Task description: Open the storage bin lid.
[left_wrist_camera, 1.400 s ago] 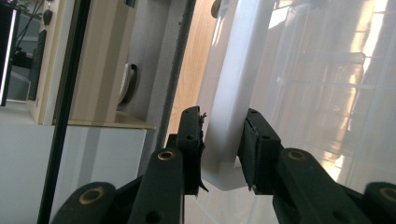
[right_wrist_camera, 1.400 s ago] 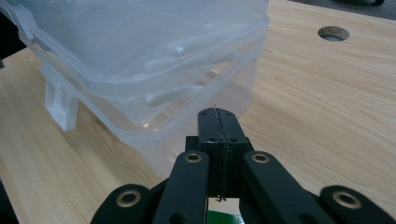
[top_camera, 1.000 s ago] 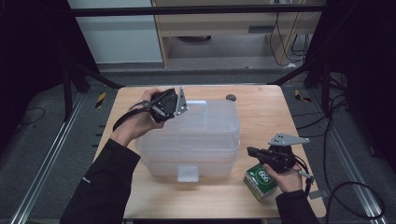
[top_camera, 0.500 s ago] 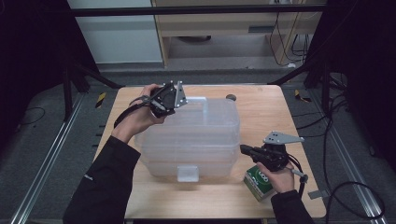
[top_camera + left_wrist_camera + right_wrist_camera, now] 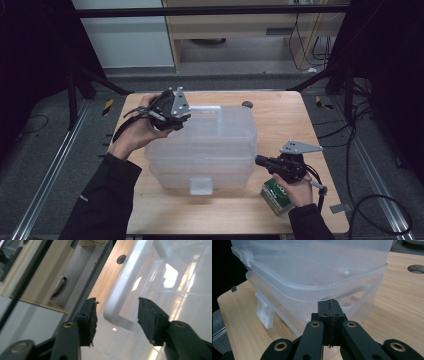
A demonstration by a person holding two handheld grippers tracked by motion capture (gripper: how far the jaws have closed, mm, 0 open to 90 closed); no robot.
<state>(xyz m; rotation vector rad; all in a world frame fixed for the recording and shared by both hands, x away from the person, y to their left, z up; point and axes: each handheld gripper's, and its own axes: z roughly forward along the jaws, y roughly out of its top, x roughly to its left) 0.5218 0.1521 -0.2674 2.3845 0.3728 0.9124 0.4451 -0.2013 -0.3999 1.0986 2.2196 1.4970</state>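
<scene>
A clear plastic storage bin (image 5: pixel 210 145) with a clear lid stands in the middle of the wooden table. My left gripper (image 5: pixel 187 117) is at the bin's far left corner. Its jaws have just been opening and now stand open (image 5: pixel 117 312) on either side of the lid's white rim (image 5: pixel 122 282), without pressing it. My right gripper (image 5: pixel 259 160) is shut with nothing in it, its tips (image 5: pixel 329 303) at the bin's right side just under the lid's edge.
A green box (image 5: pixel 277 195) lies on the table under the right hand, near the front right. A white latch (image 5: pixel 201 186) hangs on the bin's front wall. A round hole (image 5: pixel 246 104) is in the tabletop (image 5: pixel 285 125) behind the bin.
The left gripper's jaws have opened off the lid's rim and the hand has drawn slightly left. The right gripper has edged a little toward the bin and stays shut.
</scene>
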